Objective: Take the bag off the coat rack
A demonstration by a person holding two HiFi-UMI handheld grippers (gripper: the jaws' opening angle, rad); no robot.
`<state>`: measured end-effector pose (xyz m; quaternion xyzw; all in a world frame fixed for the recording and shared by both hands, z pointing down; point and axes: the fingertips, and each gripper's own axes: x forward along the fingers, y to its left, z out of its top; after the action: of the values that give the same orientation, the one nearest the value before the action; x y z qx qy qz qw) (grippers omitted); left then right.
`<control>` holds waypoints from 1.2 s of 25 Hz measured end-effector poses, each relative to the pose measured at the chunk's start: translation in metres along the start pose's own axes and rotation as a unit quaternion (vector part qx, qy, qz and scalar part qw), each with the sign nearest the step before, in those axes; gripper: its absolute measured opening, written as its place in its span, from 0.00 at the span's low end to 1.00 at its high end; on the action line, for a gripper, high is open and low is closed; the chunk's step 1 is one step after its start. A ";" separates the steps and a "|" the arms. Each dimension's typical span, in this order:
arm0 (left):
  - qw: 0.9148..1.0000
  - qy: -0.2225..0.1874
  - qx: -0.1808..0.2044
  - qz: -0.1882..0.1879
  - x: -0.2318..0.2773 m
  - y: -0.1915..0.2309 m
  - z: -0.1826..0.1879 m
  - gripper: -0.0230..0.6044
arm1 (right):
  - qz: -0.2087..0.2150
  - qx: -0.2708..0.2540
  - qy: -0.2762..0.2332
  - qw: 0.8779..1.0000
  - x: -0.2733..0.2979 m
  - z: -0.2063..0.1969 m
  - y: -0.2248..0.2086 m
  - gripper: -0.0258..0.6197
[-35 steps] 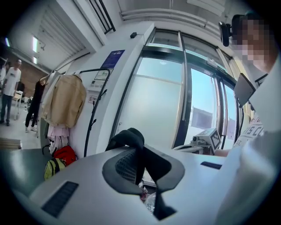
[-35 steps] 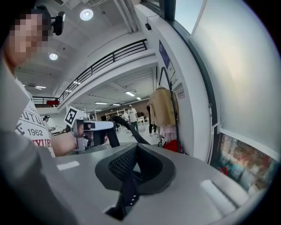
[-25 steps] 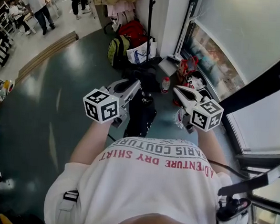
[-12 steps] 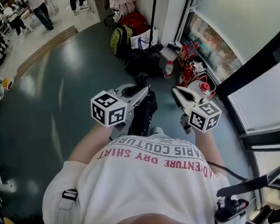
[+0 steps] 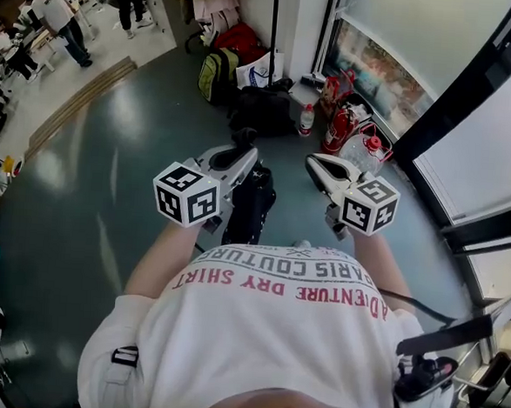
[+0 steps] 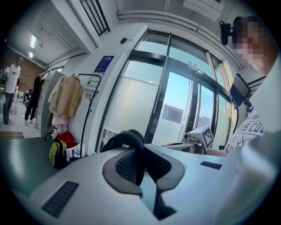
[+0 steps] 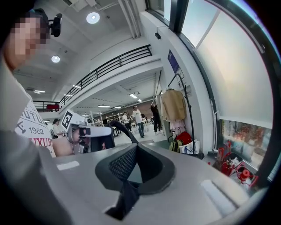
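The left gripper (image 6: 139, 151) is pinching a black strap (image 6: 125, 139), its jaws pressed nearly together and the strap looping up over the pads. In the head view a black bag (image 5: 248, 209) is hanging just under that gripper, in front of the person's shirt (image 5: 281, 331) and well apart from the rack (image 5: 274, 30), which is standing far off by the window. The right gripper (image 7: 133, 154) is riding beside the left with its jaws together and nothing between them; it is not touching the bag.

Judging from this, the main step looks done: the bag is hanging from the gripper, not from the rack. At most, carrying it away and setting it down is remaining.

The left gripper is covering most of the bag, so where the strap joins it is hidden, and whether its bottom is clearing the floor (image 5: 109, 171) is hard to tell. The head view is cutting off the rack's top; in the gripper views a beige coat (image 6: 66, 96) is covering its hooks.
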<state>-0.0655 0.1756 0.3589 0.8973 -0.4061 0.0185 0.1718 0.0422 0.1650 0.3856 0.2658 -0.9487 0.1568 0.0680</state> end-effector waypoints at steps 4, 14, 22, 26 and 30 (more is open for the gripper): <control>1.000 0.001 -0.005 -0.001 -0.012 -0.004 -0.010 0.07 | -0.004 -0.003 0.000 1.000 -0.006 -0.006 0.011 0.04; 1.000 -0.001 -0.006 -0.007 -0.031 -0.010 -0.024 0.07 | -0.008 -0.013 0.001 1.000 -0.010 -0.018 0.032 0.04; 1.000 0.001 -0.001 -0.017 -0.018 -0.026 -0.027 0.07 | -0.015 -0.010 -0.003 1.000 -0.026 -0.021 0.021 0.04; 1.000 0.006 0.000 -0.017 -0.010 -0.029 -0.030 0.07 | -0.014 -0.006 -0.005 1.000 -0.028 -0.023 0.015 0.04; 1.000 0.013 -0.006 -0.016 -0.006 -0.024 -0.035 0.07 | -0.012 -0.003 -0.003 1.000 -0.026 -0.029 0.013 0.04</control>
<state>-0.0481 0.2060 0.3837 0.9022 -0.3898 0.0246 0.1828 0.0591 0.1976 0.4036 0.2778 -0.9461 0.1521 0.0675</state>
